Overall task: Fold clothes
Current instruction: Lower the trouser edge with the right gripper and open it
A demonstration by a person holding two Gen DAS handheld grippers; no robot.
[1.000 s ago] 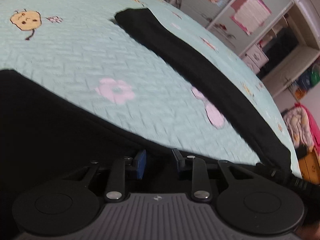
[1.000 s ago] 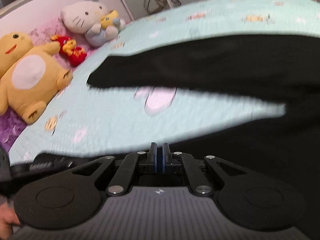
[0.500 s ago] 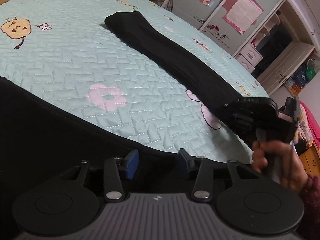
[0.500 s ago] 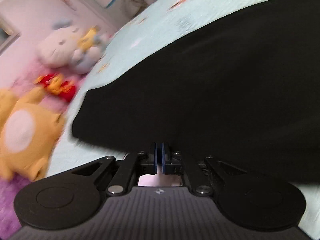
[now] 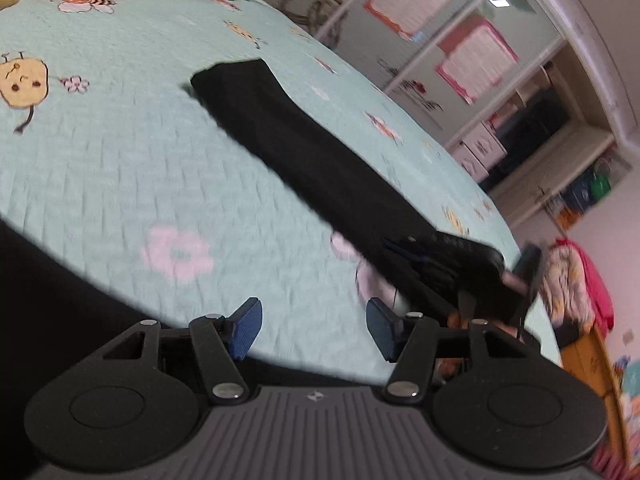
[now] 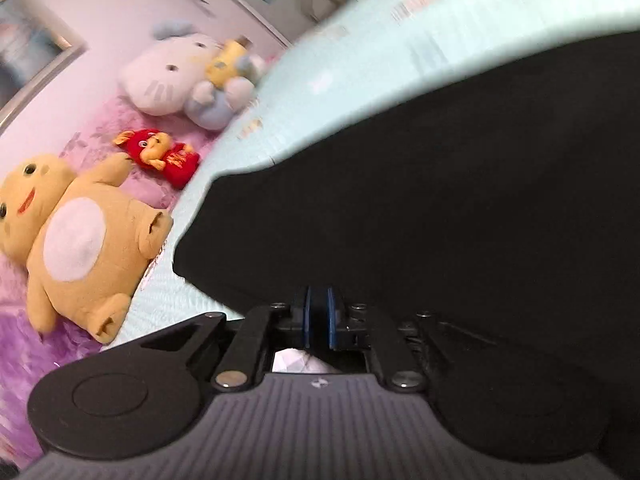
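Observation:
A black garment lies on the light green quilt [image 5: 120, 184]. One long leg [image 5: 312, 152] stretches diagonally across the left wrist view, and another part [image 5: 36, 288] fills the lower left. My left gripper [image 5: 314, 328] is open over bare quilt, its blue pads [image 5: 246, 326] holding nothing. My right gripper [image 5: 402, 248] sits at the near end of that leg, with a hand behind it. In the right wrist view the right gripper [image 6: 318, 316] is shut on the black garment [image 6: 440, 200], whose edge runs between the pads.
Plush toys line the head of the bed: a yellow bear [image 6: 80, 240], a red toy [image 6: 164, 156] and a white cat plush [image 6: 168, 76]. Shelves and drawers [image 5: 480, 148] stand past the far side. A pile of clothes [image 5: 576, 288] lies at the right.
My left gripper has opened wider and its pads have come off the black cloth onto bare quilt. My right gripper stays shut on the leg and has moved along it.

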